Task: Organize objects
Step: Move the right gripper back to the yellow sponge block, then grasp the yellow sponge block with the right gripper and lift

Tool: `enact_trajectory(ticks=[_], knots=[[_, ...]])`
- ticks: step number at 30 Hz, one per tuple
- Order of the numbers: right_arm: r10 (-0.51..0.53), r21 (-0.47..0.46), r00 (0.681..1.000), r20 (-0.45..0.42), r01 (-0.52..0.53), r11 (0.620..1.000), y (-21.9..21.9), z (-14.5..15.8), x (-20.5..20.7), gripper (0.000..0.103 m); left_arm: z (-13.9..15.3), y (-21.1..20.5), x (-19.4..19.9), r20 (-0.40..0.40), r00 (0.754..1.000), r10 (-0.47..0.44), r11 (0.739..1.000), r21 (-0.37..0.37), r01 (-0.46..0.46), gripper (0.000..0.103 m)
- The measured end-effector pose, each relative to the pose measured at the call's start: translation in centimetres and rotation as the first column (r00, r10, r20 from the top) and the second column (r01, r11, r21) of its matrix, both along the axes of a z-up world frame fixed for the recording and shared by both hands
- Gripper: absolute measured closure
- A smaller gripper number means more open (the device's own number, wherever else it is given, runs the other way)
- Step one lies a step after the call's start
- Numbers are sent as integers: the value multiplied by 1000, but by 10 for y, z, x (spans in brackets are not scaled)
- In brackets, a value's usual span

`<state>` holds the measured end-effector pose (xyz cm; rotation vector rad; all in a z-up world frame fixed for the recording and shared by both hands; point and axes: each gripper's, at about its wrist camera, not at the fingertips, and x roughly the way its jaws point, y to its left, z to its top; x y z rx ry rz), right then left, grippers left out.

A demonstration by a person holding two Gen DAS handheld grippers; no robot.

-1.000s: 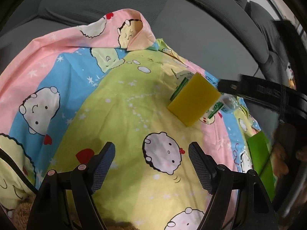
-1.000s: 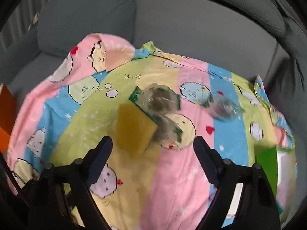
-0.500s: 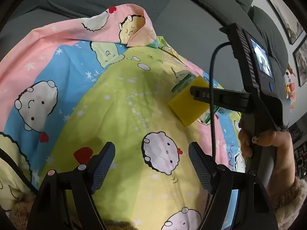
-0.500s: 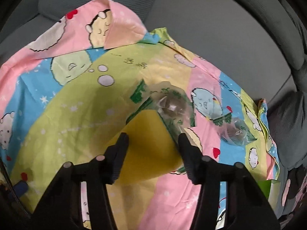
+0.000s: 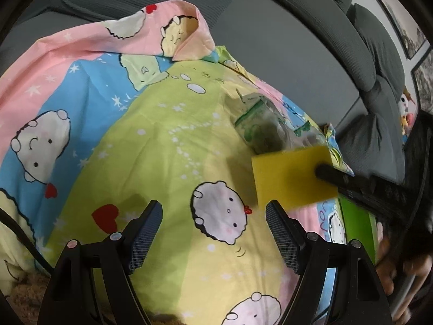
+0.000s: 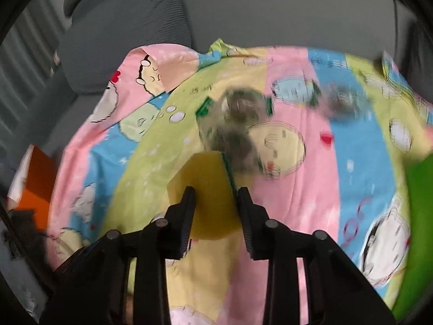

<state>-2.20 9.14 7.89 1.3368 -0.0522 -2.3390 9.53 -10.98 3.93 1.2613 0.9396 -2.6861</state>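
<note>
A yellow sponge (image 6: 211,189) with a green scouring edge is gripped in my right gripper (image 6: 216,197), lifted above the cartoon-print sheet (image 6: 297,162). In the left wrist view the sponge (image 5: 289,178) hangs at the right with the right gripper's finger (image 5: 341,180) pressed on it. My left gripper (image 5: 213,222) is open and empty over the sheet (image 5: 162,149). A clear plastic packet with green print (image 5: 259,127) lies on the sheet just beyond the sponge; it also shows, blurred, in the right wrist view (image 6: 235,124).
The sheet covers a grey sofa (image 5: 270,40) with back cushions. A second clear packet (image 6: 341,100) lies further right. A green box (image 6: 419,216) is at the right edge, also in the left wrist view (image 5: 357,224). An orange box (image 6: 35,189) is at the left.
My right gripper closed on the yellow sponge and lifted it off the sheet, toward the near right. My left gripper stayed open and nearly still.
</note>
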Motion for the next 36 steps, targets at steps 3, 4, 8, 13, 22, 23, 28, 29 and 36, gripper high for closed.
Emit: enact_trajectory(ticks=[3, 4, 8, 13, 22, 23, 28, 29, 36], knots=[[-32, -76, 998, 61, 37, 996, 23, -12, 20, 71, -1, 8, -3, 1, 1000, -29, 1000, 6, 29, 24], [-36, -93, 996, 83, 44, 995, 29, -18, 25, 71, -3, 11, -4, 4, 999, -45, 999, 9, 45, 24], [-85, -90, 989, 123, 96, 991, 55, -35, 40, 70, -8, 25, -9, 13, 995, -100, 995, 22, 100, 24], [-155, 7, 979, 133, 156, 988, 76, -43, 42, 63, -10, 42, -16, 3, 988, -157, 987, 44, 157, 24], [-162, -104, 985, 55, 167, 980, 90, -32, 41, 67, -18, 70, -29, -33, 968, -249, 966, 64, 251, 24], [-155, -104, 986, 65, 161, 981, 88, -36, 40, 73, -19, 73, -29, -33, 967, -253, 965, 60, 254, 24], [-144, -156, 981, 132, 164, 974, 90, -49, 33, 70, -20, 86, -32, -44, 961, -275, 961, -5, 275, 25], [-134, -172, 981, 143, 158, 972, 91, -51, 31, 70, -20, 87, -32, -46, 959, -278, 960, -7, 278, 32], [-108, -199, 974, 198, 148, 969, 87, -70, 27, 67, -23, 100, -33, -52, 948, -315, 949, -34, 314, 53]])
